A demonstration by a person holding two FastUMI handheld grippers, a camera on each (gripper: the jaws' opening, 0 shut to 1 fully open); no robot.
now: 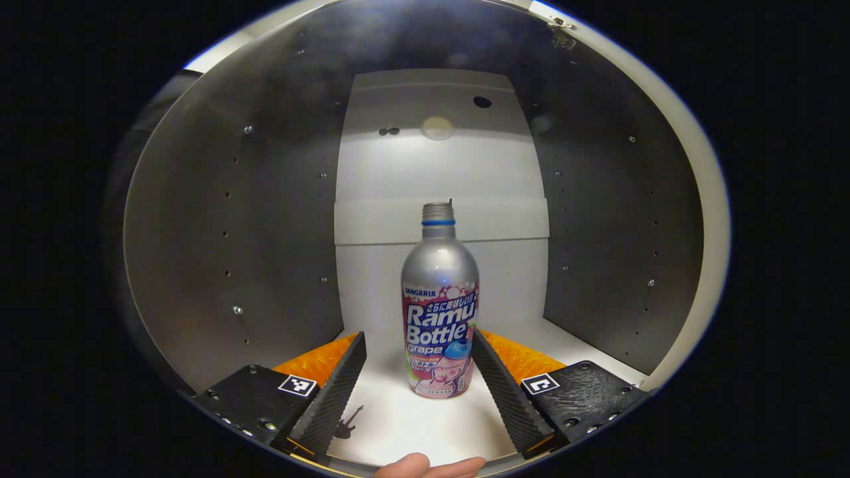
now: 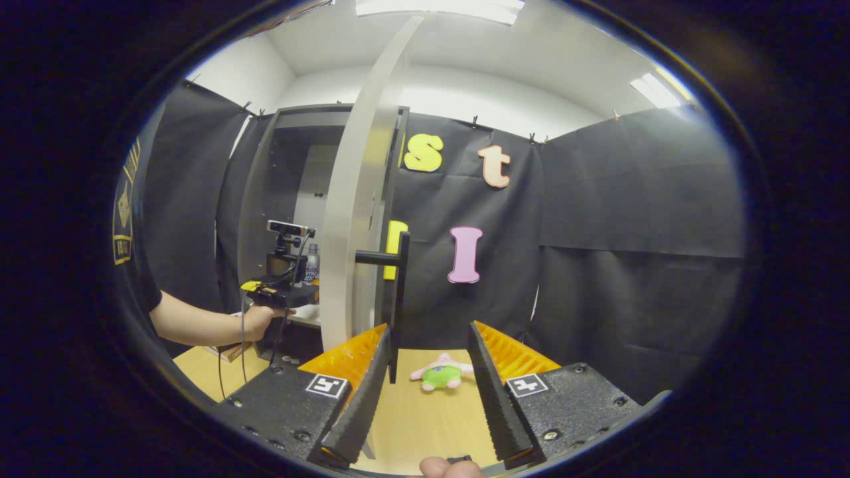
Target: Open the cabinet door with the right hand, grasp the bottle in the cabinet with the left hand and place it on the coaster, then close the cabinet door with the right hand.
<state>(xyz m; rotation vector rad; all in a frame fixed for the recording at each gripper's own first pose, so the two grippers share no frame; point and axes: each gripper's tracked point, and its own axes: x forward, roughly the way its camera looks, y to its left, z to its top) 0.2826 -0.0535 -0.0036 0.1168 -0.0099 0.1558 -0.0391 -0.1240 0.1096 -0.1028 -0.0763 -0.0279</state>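
A silver bottle (image 1: pixel 439 302) with a pink and white label stands upright on the white floor of the cabinet (image 1: pixel 232 232). My left gripper (image 1: pixel 418 335) is open inside the cabinet with the bottle between its fingers, close by the right finger (image 1: pixel 498 378) and apart from the other. In the right gripper view the cabinet door (image 2: pixel 352 232) stands open, seen edge-on. Its black handle (image 2: pixel 398 292) hangs just inside the left finger (image 2: pixel 362 385) of my right gripper (image 2: pixel 428 328), which is open. Farther off, a hand holds the left gripper (image 2: pixel 279 292) at the cabinet (image 2: pixel 292 153), with the bottle (image 2: pixel 311 262) beyond it.
The cabinet's dark side walls and its white back panel (image 1: pixel 438 172) close in around the bottle. A small green and pink plush toy (image 2: pixel 441 375) lies on the wooden table (image 2: pixel 425 418) ahead of the right gripper. A small flat brown thing (image 2: pixel 226 352) lies under the forearm.
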